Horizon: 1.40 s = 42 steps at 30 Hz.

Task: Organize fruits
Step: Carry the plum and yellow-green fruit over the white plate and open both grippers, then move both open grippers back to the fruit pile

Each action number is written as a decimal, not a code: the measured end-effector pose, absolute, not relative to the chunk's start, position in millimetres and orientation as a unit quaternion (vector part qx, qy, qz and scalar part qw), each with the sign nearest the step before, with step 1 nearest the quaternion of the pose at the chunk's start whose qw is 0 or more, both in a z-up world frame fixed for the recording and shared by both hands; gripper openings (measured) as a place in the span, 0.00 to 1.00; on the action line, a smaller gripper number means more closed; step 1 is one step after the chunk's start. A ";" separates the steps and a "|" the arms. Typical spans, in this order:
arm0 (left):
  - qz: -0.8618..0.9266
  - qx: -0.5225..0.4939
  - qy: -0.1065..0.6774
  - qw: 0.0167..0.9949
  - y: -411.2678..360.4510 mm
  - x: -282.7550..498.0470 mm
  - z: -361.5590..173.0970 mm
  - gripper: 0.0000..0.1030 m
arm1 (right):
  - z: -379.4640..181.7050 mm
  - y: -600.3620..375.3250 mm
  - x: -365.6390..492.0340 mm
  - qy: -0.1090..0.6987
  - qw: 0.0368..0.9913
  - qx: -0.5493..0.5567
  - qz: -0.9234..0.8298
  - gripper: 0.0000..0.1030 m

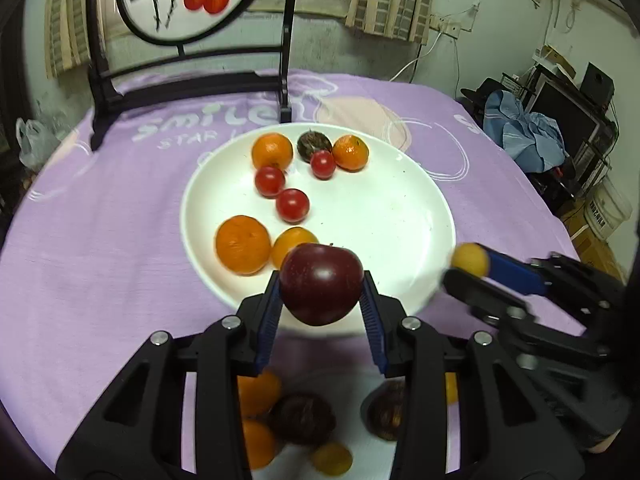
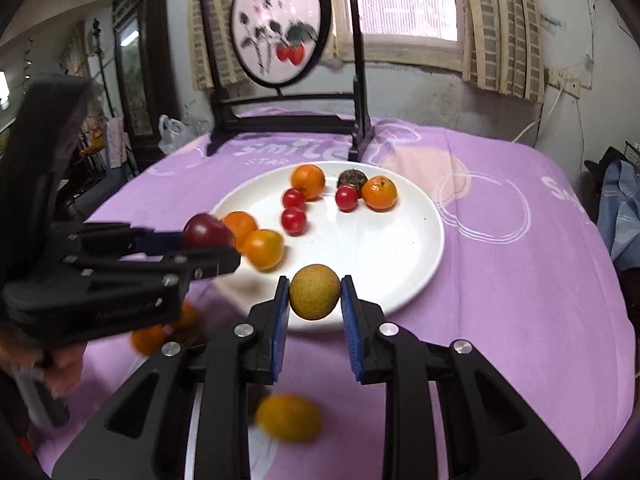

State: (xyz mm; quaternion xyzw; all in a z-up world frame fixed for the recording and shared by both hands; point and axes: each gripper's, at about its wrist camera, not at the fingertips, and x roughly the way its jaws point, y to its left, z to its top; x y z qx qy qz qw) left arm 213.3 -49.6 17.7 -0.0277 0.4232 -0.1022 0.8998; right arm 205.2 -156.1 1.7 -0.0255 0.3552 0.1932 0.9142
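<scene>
My left gripper (image 1: 321, 292) is shut on a dark red plum (image 1: 321, 283) and holds it over the near rim of the white plate (image 1: 400, 216). It also shows in the right wrist view (image 2: 208, 240). My right gripper (image 2: 315, 300) is shut on a yellow-green round fruit (image 2: 315, 297), over the plate's (image 2: 380, 248) near edge; the fruit shows in the left wrist view (image 1: 470, 258). The plate holds several oranges (image 1: 243, 244), three cherry tomatoes (image 1: 292, 205) and a dark round fruit (image 1: 314, 145).
A second near surface below the grippers holds more oranges (image 1: 256, 394), dark fruits (image 1: 302, 420) and a yellow fruit (image 2: 288, 418). A black-framed round painted screen (image 2: 282, 24) stands at the table's back. The table has a purple cloth (image 2: 500, 280).
</scene>
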 end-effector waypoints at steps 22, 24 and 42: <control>-0.097 -0.051 0.409 0.906 -58.1 219.4 19.2 0.71 | -10.4 -186.7 212.2 0.378 0.905 0.047 0.190 0.29; -0.094 -0.052 0.405 0.908 -51.0 206.8 20.2 0.71 | -5.8 -188.2 203.8 0.372 0.908 0.042 0.187 0.29; -0.074 -0.005 0.378 0.923 -0.6 123.8 -3.1 0.77 | -14.3 -182.8 123.1 0.352 0.916 -0.019 0.190 0.60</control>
